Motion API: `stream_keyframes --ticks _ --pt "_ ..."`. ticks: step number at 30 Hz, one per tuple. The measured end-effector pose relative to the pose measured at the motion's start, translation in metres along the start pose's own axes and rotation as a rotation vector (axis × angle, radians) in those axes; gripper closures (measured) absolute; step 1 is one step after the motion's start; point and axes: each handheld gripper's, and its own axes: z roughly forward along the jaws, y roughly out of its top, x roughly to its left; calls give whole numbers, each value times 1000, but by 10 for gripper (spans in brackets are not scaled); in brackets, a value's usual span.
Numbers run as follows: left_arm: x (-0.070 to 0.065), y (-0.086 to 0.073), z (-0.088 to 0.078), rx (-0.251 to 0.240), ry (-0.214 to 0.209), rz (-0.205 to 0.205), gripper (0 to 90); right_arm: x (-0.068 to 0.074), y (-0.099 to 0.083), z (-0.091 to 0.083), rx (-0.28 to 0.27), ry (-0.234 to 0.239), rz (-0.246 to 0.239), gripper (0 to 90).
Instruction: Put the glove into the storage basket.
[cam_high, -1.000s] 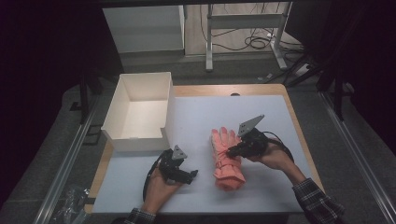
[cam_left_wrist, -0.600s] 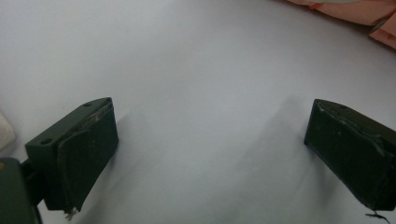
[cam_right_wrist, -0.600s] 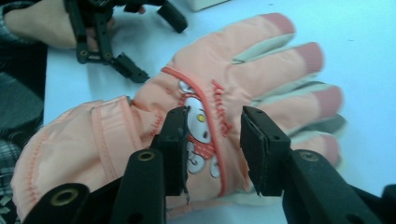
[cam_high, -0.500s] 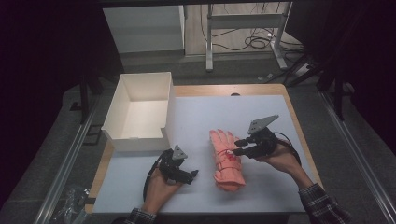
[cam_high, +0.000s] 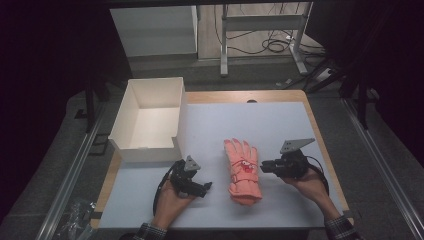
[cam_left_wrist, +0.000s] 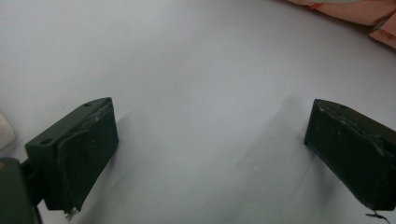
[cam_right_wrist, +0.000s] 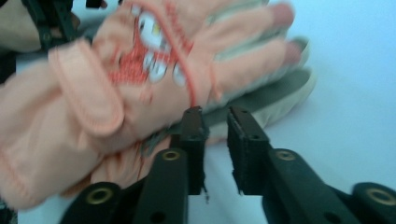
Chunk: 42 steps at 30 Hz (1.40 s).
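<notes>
table: pale grey-white mat over a wooden top whose edge shows along the far and side borders; carries everything listed below.
box: white, open-topped, rectangular; stands on the far left part of the table, nothing visible inside.
gloves: salmon-pink pair, stacked flat one on the other, fingers pointing away from the person, cuffs toward the person; near the middle of the table, between the two grippers. upper glove has a red and white motif on the back and a wrist strap. in the right gripper view a greyish palm side of the lower glove shows under the pink fingers; picture is blurred, so the motif cannot be read.
right gripper: held in the person's right hand, lying low and pointing sideways at the gloves' right edge, grey three-cornered plate on top. jaws have just been closing and now stand close together with a narrow gap; in its own view the tips are at the glove's edge, nothing seen pinched between them; contact with the fabric cannot be told, probably just short of it.
left gripper: held in the person's left hand, low over the mat left of the gloves, apart from them. jaws wide apart in its own view, bare mat between them, holding nothing.
</notes>
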Motion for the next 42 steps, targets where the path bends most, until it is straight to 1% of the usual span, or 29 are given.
stream_keyframes --ticks 2,3,5,7,11,16,20,24,25,27,31,36,38,41,42 --pt "0 0 0 0 0 3 28 3 -8 1 0 2 2 839" --pt "0 0 0 0 -1 -3 28 5 -13 2 -4 4 6 855" --pt "0 0 0 0 -1 -5 27 9 -20 2 -10 10 13 874" --pt "0 0 0 0 0 2 27 13 -26 4 -12 13 13 879" --pt "0 0 0 0 -1 1 27 21 -35 8 -15 32 5 879" --pt "0 0 0 0 0 1 27 30 -41 15 3 48 -8 879" --pt "1 0 -1 -6 -1 -7 37 36 -42 22 15 46 -22 879" --pt "3 -2 -5 -6 0 -40 59 38 -42 24 16 55 -15 877" --pt "4 -2 -7 4 9 -47 60 38 -42 25 17 55 -14 876" --pt "9 -5 -11 8 24 -62 60 40 -41 26 19 53 -16 874" --pt "17 -10 -19 -6 43 -91 60 45 -39 31 25 54 -21 868" --pt "24 -17 -25 -8 67 -96 59 52 -34 40 24 59 -29 866" --pt "27 -19 -26 -6 77 -106 60 55 -31 44 24 57 -33 865" --pt "30 -22 -26 8 94 -111 59 59 -26 52 31 48 -40 857" --pt "31 -23 -26 18 102 -105 59 60 -25 56 32 47 -45 854"
